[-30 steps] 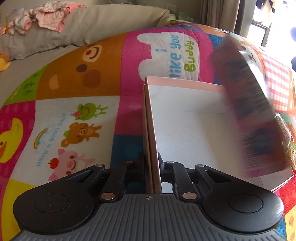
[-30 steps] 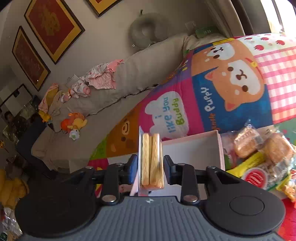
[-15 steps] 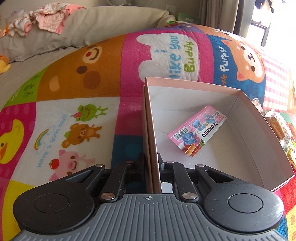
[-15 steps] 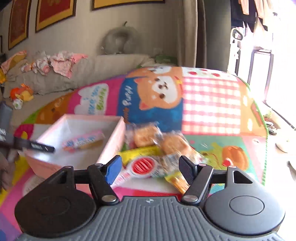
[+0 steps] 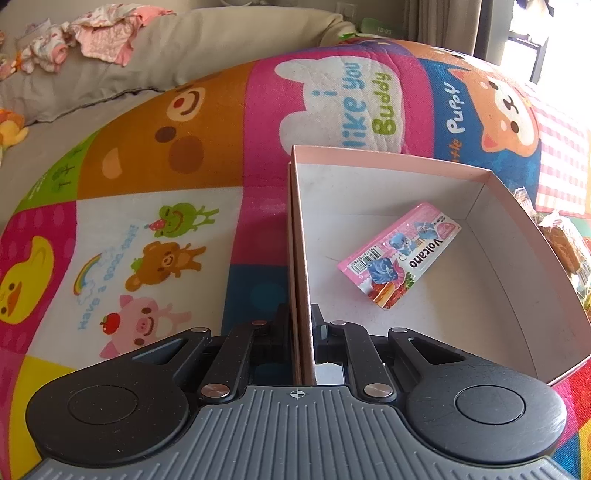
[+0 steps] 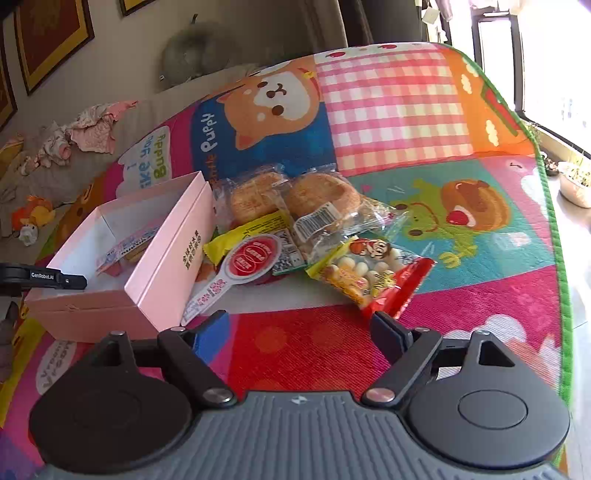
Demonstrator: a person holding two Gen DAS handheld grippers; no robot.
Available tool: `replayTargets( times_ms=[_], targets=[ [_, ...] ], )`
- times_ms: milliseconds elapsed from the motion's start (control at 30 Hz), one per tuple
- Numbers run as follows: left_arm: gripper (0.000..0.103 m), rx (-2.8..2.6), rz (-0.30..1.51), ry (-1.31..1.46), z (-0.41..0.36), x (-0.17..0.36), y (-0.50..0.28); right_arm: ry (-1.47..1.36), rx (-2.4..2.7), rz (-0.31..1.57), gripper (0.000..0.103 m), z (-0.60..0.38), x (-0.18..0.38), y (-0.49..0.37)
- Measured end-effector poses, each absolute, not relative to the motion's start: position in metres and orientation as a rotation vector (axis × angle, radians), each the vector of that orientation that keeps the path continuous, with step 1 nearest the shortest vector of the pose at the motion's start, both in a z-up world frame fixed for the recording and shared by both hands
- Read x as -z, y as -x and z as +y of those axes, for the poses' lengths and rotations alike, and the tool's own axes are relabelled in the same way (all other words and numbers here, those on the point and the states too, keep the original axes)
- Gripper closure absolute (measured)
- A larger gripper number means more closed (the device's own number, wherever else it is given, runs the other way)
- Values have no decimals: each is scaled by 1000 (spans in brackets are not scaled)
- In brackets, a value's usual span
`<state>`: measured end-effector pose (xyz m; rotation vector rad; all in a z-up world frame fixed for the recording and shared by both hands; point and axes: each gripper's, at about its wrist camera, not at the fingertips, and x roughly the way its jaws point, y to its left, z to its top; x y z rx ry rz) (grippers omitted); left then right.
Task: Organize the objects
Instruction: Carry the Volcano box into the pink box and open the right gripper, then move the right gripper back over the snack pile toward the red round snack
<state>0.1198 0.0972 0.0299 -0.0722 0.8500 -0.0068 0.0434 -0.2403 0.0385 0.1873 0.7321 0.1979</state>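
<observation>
A pink cardboard box (image 5: 388, 157) stands open on the play mat, and my left gripper (image 5: 302, 325) is shut on its near left wall. Inside lies a pink Volcano wafer packet (image 5: 400, 256), flat on the white bottom. The right wrist view shows the same box (image 6: 166, 254) at the left, with the left gripper's finger (image 6: 55, 278) reaching over its rim. My right gripper (image 6: 299, 326) hovers low over the red part of the mat, its jaws opening and nothing between them. Just beyond it lies a snack pile: a yellow-red candy bag (image 6: 373, 277), a red round-labelled packet (image 6: 255, 256) and two wrapped pastries (image 6: 317, 195).
The colourful cartoon play mat (image 6: 395, 110) covers the floor. A grey cushion with baby clothes (image 5: 99, 33) lies along the wall, with a plush toy (image 6: 33, 218) near it. A potted plant (image 6: 576, 184) stands off the mat's right edge by the bright window.
My right gripper let the wafer packet go into the box, opened wide, then swung right and down to the snack pile. The left gripper kept its hold on the box wall.
</observation>
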Motion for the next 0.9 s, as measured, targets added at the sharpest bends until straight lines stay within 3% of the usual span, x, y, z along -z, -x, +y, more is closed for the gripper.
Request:
replayTargets(
  times_ms=[100, 200, 300, 367, 433, 567, 633, 733, 900],
  targets=[
    [91, 2, 854, 60, 95, -30, -120, -211, -226, 751, 19, -223, -35, -71],
    [91, 3, 856, 49, 94, -29, -119, -251, -237, 794, 29, -211, -32, -99],
    [91, 4, 857, 58, 96, -30, -119, -242, -218, 812, 30, -202, -28, -118],
    [91, 7, 857, 64, 96, -30, -119, -209, -216, 822, 36, -201, -28, -123],
    [91, 9, 856, 68, 97, -30, -118, -161, -214, 822, 49, -201, -28, -120],
    [91, 16, 853, 84, 98, -30, -117, -89, -192, 817, 49, -214, -30, -98],
    [91, 19, 852, 89, 99, -30, -117, -14, -136, 819, 58, -220, -26, -86],
    [91, 22, 850, 100, 100, -30, -116, 49, -94, 793, 58, -235, -26, -63],
    [91, 22, 848, 106, 100, -30, -116, -136, -186, 805, 58, -252, -37, -55]
  ],
)
